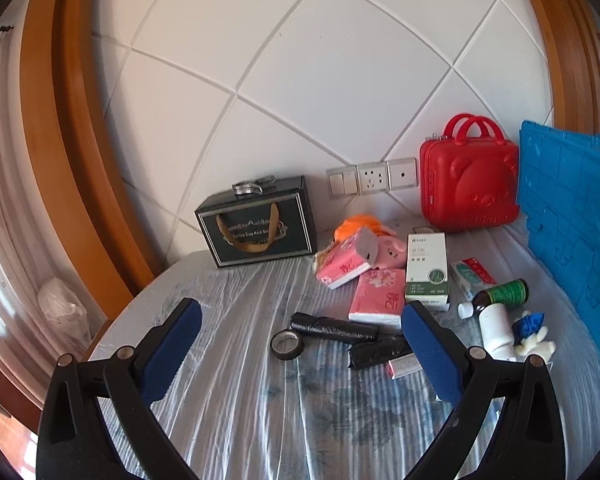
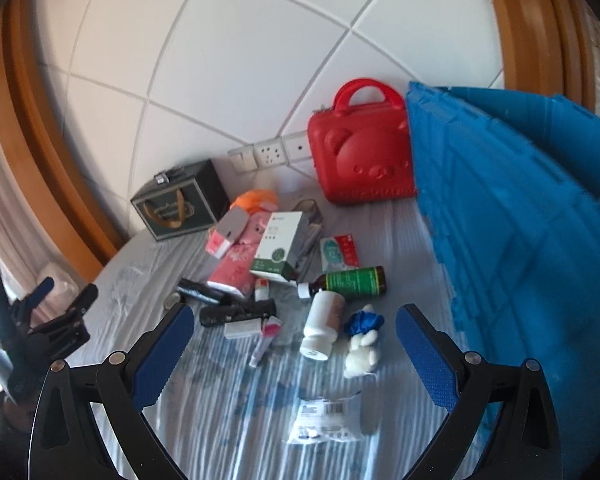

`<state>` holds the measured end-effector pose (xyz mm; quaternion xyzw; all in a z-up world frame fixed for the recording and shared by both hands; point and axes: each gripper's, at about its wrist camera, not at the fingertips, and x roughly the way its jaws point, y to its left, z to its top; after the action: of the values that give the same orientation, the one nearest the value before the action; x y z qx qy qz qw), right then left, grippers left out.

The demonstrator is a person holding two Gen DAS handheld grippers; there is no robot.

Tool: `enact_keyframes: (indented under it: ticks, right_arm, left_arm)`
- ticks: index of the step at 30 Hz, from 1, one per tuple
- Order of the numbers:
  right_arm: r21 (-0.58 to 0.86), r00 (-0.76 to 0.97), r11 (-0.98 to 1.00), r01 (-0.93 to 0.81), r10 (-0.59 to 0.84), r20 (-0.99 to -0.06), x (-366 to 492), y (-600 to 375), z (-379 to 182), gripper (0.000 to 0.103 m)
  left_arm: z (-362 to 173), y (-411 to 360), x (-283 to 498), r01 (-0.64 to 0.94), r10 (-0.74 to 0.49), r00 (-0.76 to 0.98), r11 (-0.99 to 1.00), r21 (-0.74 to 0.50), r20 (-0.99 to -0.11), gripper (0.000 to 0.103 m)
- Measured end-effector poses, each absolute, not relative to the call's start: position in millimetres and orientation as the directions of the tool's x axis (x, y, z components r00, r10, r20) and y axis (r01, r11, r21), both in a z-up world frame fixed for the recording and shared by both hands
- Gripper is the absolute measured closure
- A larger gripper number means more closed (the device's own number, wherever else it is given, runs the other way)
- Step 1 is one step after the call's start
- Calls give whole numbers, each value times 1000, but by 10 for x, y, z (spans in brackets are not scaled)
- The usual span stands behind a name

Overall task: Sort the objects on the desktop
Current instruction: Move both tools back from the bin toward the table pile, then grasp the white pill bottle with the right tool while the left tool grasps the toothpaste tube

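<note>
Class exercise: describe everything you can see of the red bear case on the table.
The red case looks like glossy hard plastic, shaped like a small suitcase with rounded corners. A bear face is moulded in relief on its front, with raised lettering along the bottom that is too small to read. Two arched red handles rise from the top. It stands upright and closed on the cloth, at the back by the wall, beside the blue crate.
</note>
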<state>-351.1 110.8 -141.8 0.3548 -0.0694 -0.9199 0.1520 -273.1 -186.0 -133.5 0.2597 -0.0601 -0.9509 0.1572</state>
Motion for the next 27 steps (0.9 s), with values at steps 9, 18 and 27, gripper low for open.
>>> enact_keyframes:
  ticks: [9,18,27]
  right_arm:
    - [250,-459,-944,216,-324,-827,-4469,590,-2740,19]
    - [178,-351,-969,174,-230,-908,-4910,493,-3389,22]
    - [141,-313,-979,148,-182,-932,-5114,511,-3640,30]
  left_arm:
    - [-1827,-2079,-3144,220,-288,-772,-957,188,-567,2]
    - [-2343,-2113,-3548,25,-97,-756,-993,119,-647,2]
    - [-2771,-1837,-4063,-370,159,-676,-918,145,-720,2]
